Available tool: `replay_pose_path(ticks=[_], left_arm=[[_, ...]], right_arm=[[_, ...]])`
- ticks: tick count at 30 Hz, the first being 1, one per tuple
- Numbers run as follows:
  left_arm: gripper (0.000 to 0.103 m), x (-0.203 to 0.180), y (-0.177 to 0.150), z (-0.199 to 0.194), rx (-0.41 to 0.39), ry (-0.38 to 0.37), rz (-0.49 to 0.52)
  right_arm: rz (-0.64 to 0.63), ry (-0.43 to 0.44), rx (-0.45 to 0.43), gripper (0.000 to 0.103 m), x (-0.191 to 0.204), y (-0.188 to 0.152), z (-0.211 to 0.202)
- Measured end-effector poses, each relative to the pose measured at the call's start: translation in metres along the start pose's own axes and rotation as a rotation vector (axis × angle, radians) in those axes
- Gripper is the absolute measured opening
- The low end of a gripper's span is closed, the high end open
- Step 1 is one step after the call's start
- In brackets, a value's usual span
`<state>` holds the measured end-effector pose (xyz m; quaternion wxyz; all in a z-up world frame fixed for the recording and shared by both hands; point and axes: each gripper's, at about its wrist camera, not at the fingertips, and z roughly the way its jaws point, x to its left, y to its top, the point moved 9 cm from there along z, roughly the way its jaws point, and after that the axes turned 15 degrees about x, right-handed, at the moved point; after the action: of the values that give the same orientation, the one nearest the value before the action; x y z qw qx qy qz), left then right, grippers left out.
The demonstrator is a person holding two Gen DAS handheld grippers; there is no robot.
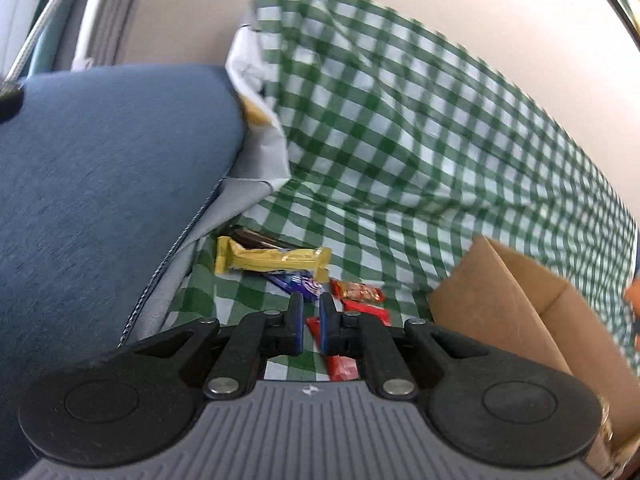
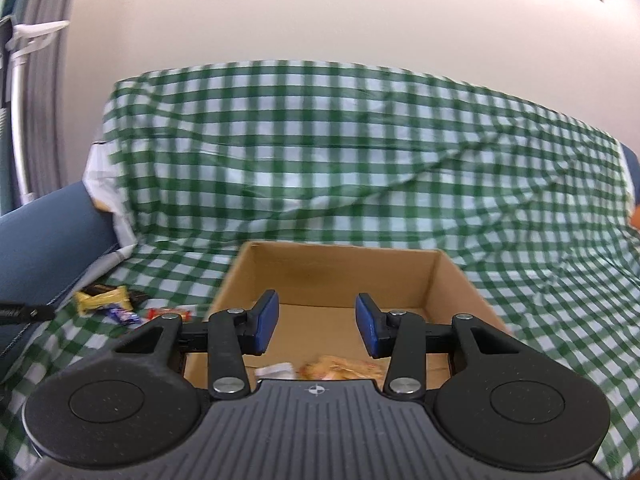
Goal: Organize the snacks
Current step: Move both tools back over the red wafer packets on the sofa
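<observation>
Left wrist view: we see the left claw (image 1: 310,322) low over a pile of snacks on the green checked cloth (image 1: 400,120), its blue pads drawn nearly together with a slim gap and nothing clearly caught between them.
Snacks in reach: a red wrapper (image 1: 344,366) lies right under the pads; a purple wrapper (image 1: 298,284) sits just past the tips, a yellow bar (image 1: 272,260) beyond it, an orange-red candy (image 1: 358,292) to the right.
Box from here: the cardboard box (image 1: 520,300) stands just right of the pile.
Right wrist view: our right claw (image 2: 317,322) hovers over the box (image 2: 340,264) with pads spread wide and empty; a few pale and orange packets (image 2: 340,369) lie on its floor.
Doing it well: we judge the left claw must widen before it can take a wrapper, then pinch one flat packet across its narrow side, not two at once.
Risk: the cloth is loose and wrinkled, so we should avoid snagging it.
</observation>
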<state>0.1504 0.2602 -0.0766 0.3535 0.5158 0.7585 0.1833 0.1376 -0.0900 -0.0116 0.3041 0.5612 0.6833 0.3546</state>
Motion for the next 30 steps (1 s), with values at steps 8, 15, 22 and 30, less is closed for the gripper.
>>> replay_pose_path(ticks=[8, 15, 22, 30], left_arm=[[0.008, 0.015, 0.006, 0.019, 0.034, -0.052, -0.115], [0.008, 0.024, 0.006, 0.034, 0.063, -0.038, -0.15], [0.011, 0.031, 0.009, 0.025, -0.025, 0.231, -0.069], [0.011, 0.007, 0.009, 0.045, 0.011, 0.089, 0.009]], right_arm=[[-0.112, 0.109, 0.015, 0.045, 0.059, 0.006, -0.001], [-0.126, 0.218, 0.148, 0.045, 0.131, 0.012, 0.026], [-0.121, 0.17, 0.282, 0.064, 0.18, -0.006, 0.089], [-0.073, 0.12, 0.443, 0.081, 0.183, -0.04, 0.163]])
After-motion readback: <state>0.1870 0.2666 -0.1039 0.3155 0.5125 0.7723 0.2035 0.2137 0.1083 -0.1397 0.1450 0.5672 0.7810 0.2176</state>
